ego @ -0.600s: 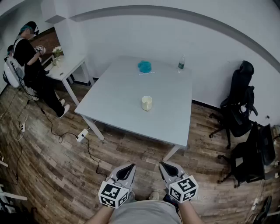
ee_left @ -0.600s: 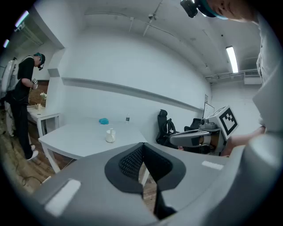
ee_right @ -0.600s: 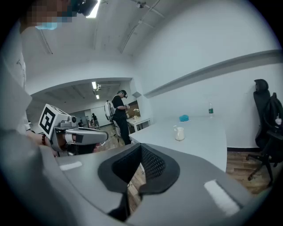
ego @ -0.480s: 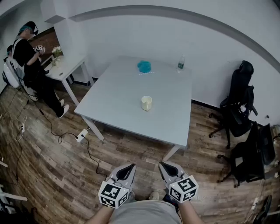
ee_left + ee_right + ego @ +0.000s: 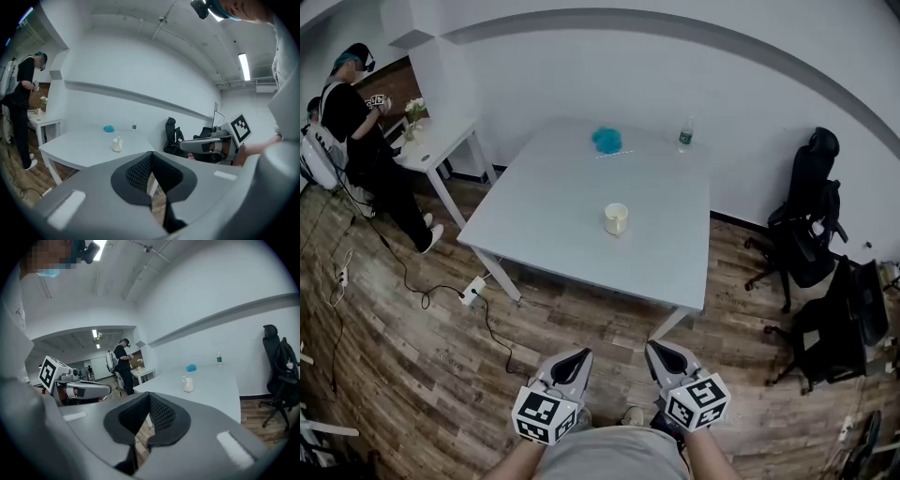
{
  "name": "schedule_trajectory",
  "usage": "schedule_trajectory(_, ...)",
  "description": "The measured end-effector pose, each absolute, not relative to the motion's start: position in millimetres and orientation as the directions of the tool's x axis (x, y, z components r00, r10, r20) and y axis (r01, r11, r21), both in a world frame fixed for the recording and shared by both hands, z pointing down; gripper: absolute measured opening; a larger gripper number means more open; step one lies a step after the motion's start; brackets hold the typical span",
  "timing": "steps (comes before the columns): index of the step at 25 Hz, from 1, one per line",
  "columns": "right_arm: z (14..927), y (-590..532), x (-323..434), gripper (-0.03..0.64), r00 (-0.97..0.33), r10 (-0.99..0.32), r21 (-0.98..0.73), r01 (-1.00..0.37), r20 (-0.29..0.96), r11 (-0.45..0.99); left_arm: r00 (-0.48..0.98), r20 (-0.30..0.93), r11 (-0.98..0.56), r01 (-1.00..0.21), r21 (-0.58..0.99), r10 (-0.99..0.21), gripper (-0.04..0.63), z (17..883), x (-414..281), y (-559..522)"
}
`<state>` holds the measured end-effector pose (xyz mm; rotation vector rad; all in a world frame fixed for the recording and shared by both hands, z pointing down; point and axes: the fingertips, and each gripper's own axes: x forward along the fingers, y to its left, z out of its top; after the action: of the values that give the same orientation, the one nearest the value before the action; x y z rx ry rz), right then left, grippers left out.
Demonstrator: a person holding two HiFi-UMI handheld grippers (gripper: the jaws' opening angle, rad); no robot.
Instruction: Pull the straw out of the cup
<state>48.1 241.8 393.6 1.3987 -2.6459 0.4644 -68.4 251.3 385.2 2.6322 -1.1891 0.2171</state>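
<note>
A cream cup [image 5: 616,219] stands near the middle of the grey table [image 5: 572,234], with a short white straw [image 5: 184,378] sticking out of its top. Both grippers are held low by my body, well short of the table's near edge. My left gripper [image 5: 580,356] is shut with nothing in it. My right gripper [image 5: 653,347] is shut and empty too. In the left gripper view the cup [image 5: 117,145] shows far ahead over the closed left gripper [image 5: 151,154]. In the right gripper view the cup [image 5: 188,384] stands beyond the closed right gripper [image 5: 150,394].
A blue object [image 5: 606,141] and a water bottle [image 5: 685,135] sit at the table's far edge. Black office chairs [image 5: 811,220] stand to the right. A person [image 5: 358,122] stands by a small white table [image 5: 436,142] at the left. A power strip with cable [image 5: 472,291] lies on the wooden floor.
The head view has shifted slightly. Both grippers stay shut and low in front of me, and the cup has not moved.
</note>
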Motion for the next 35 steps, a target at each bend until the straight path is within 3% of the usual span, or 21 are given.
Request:
schedule_trajectory(17, 401.5, 216.0, 6.5, 0.006, -0.526, -0.815, -0.222, -0.848, 0.243, 0.481, 0.698, 0.224, -0.679, -0.715, 0.168, -0.68, 0.018, 391.3, -115.4, 219.6)
schedule_trajectory(35, 381.0, 0.9, 64.8, 0.007, -0.609, -0.762, -0.152, -0.793, 0.22, 0.59, 0.631, 0.216, -0.61, -0.775, 0.163, -0.745, 0.019, 382.2, -57.8, 14.0)
